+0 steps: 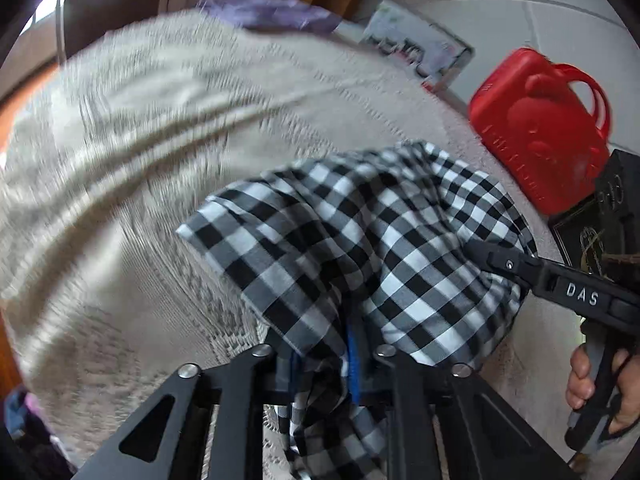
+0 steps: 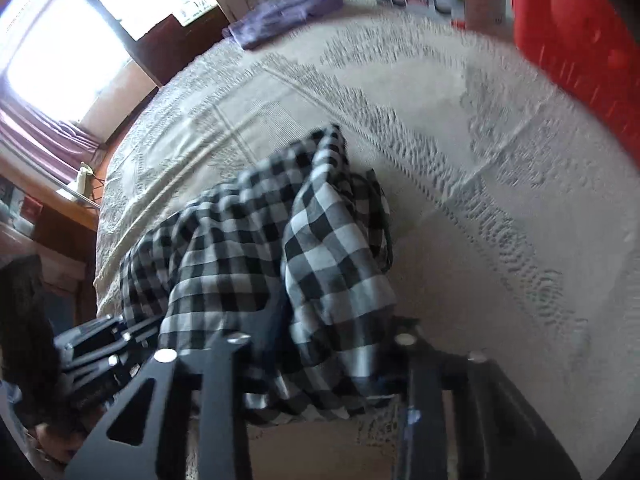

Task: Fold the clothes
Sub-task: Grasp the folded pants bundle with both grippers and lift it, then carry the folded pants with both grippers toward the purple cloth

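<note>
Checked cloth (image 1: 360,232), black, white and grey, is bunched up and hanging between both tools above the cream bedspread (image 1: 140,140), part of it draped down toward the cover. Left gripper (image 1: 324,364) has it pinched: fabric runs straight down between the two blue-padded fingers, which sit narrow with the cloth trapped in the gap. Right gripper (image 1: 480,256) comes in from the side and its tip is buried in a fold, apparently biting the cloth; from its own camera the garment (image 2: 312,248) smothers the fingers, so the closure itself is hard to confirm there.

This stuff looks light and limp, a thin woven cotton by the look of it, and it should sag wherever it is unsupported and slide little on the textured spread. Best hold, I'd say, is a hem or corner, two points well apart, so it can be shaken flat. Right now both grips seem close together in the bulk.

What kind of garment it is I can't tell; no collar, sleeve or waistband shows clearly. Motion blur smears the bedspread. Farther out, a red plastic container (image 1: 540,128) and a purple cloth (image 1: 272,12) sit at the bed's far edges.
</note>
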### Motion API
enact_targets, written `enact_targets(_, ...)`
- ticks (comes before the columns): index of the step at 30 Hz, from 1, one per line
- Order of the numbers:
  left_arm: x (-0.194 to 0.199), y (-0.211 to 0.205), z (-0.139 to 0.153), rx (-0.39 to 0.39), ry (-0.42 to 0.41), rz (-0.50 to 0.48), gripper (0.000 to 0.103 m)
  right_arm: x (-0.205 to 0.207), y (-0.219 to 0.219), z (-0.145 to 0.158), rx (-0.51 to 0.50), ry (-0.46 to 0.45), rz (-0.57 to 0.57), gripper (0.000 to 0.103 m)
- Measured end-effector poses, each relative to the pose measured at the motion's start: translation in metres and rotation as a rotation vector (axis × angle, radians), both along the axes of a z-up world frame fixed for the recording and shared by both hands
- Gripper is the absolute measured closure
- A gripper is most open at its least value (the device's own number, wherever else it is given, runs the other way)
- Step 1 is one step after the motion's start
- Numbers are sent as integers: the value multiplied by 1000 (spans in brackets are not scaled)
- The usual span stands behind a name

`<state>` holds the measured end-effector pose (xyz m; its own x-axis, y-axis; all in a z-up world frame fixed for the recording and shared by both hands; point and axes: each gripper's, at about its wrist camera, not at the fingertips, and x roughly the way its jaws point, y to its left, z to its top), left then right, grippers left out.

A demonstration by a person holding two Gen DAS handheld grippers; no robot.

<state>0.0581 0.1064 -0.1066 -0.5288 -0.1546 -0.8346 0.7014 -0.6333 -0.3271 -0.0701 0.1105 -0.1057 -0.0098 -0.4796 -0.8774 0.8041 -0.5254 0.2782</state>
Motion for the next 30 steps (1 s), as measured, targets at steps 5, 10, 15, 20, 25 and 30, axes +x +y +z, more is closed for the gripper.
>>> enact_targets(5, 5, 8, 45, -100, 15, -22, 88, 17, 26, 36, -74, -5, 13, 84)
enact_targets(10, 9, 22, 88, -158, 22, -54, 88, 26, 52, 74, -162, 18, -14, 85)
enact_targets(15, 7, 25, 104, -161, 14, -91, 89, 34, 56, 94, -189, 37, -32, 85)
enact_targets(20, -8, 15, 96, -131, 21, -156, 92, 36, 53, 95, -186, 30, -65, 85)
enact_targets(25, -37, -22, 76, -107, 14, -273, 93, 22, 46, 90, -178, 34, -163, 85)
enact_targets(30, -62, -51, 36, -93, -102, -388, 92, 8, 41, 48, -125, -38, -316, 85)
